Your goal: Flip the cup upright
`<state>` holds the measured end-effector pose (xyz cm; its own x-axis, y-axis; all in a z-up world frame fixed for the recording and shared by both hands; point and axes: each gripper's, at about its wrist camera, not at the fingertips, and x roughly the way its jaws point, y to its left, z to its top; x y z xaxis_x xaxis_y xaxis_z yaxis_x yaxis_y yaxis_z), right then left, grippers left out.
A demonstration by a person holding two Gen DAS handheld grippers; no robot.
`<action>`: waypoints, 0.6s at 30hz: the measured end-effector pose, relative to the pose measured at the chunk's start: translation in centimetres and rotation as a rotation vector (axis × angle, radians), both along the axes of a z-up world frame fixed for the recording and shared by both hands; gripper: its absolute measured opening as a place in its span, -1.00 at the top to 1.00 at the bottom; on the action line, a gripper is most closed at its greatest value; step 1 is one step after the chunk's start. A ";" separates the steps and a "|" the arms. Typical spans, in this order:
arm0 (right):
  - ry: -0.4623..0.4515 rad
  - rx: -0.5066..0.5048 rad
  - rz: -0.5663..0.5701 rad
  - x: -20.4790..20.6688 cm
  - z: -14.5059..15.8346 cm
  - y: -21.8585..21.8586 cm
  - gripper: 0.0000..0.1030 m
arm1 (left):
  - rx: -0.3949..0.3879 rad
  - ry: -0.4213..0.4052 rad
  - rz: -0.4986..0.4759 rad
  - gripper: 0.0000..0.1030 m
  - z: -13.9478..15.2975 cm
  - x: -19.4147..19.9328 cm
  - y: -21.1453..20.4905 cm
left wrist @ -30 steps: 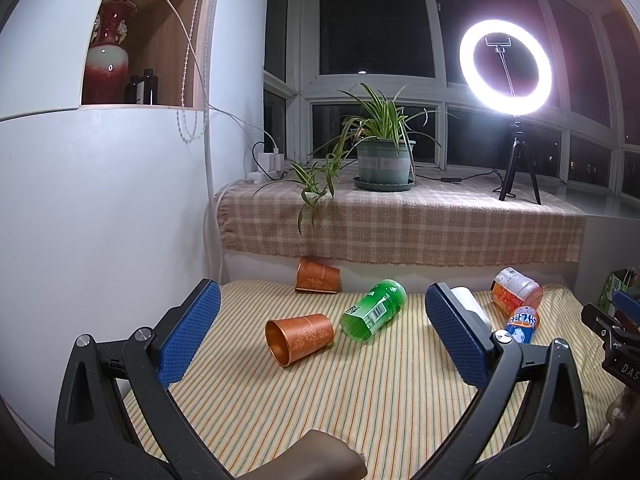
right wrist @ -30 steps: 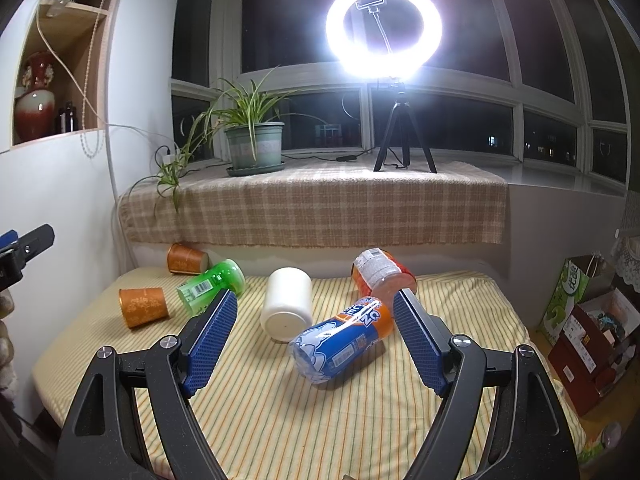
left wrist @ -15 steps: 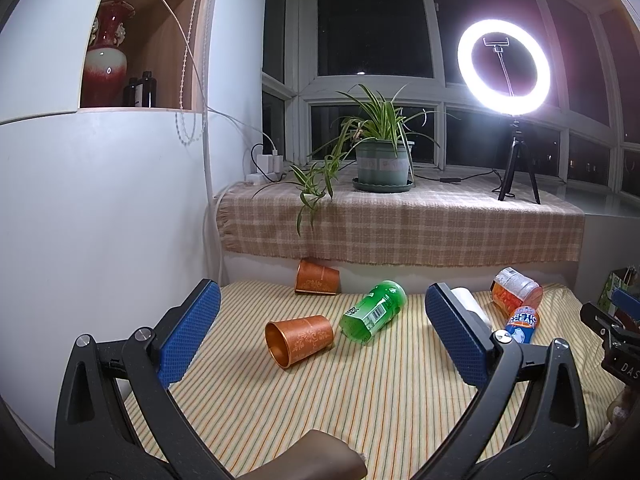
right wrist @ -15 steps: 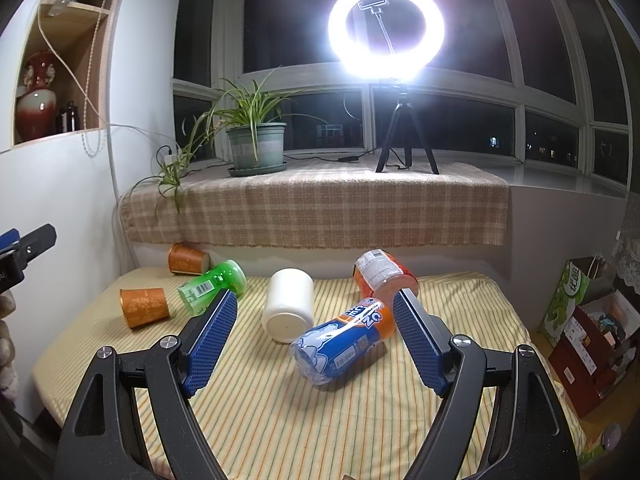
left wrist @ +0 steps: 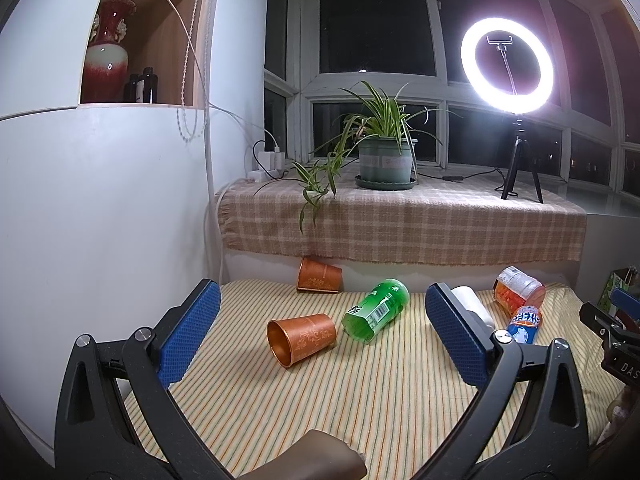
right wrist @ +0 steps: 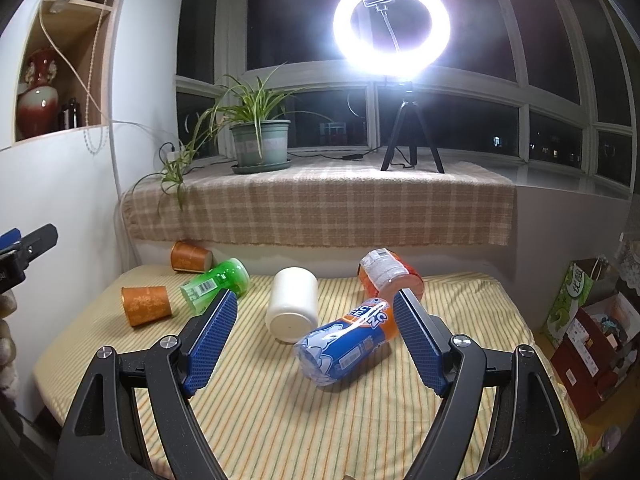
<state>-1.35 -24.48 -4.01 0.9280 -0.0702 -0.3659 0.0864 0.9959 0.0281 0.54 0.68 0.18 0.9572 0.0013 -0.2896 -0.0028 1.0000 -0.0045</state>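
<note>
Several cups lie on their sides on the striped table [left wrist: 360, 400]. A copper cup [left wrist: 302, 339] lies with its mouth toward me, ahead of my open, empty left gripper [left wrist: 324, 336]; it also shows in the right wrist view [right wrist: 146, 306]. A second copper cup [left wrist: 319, 276] lies by the back wall. A green cup [left wrist: 376, 310], a white cup [right wrist: 292, 304], a blue-orange cup [right wrist: 348, 344] and a red-orange cup [right wrist: 388, 274] lie further right. My right gripper [right wrist: 314, 340] is open and empty, near the blue-orange and white cups.
A checked cloth covers the window ledge [left wrist: 400, 220] behind the table, with a potted plant [left wrist: 384, 156] and a ring light on a tripod [left wrist: 508, 80]. A white cabinet [left wrist: 100, 200] stands to the left. Boxes [right wrist: 592, 332] sit on the floor at right.
</note>
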 end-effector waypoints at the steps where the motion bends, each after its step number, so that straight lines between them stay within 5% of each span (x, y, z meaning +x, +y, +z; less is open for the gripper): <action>1: 0.001 0.000 0.001 0.0 0.0 -0.1 -0.56 | 0.001 0.000 0.001 -1.00 -0.1 0.1 -0.1; 18: 0.040 0.016 0.055 2.3 -0.6 0.9 -0.56 | -0.003 0.025 0.014 -1.00 -1.3 1.3 1.2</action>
<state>0.95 -23.58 -4.63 0.9150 -0.0133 -0.4033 0.0330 0.9986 0.0421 1.80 1.86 -1.12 0.9496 0.0134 -0.3132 -0.0165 0.9998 -0.0071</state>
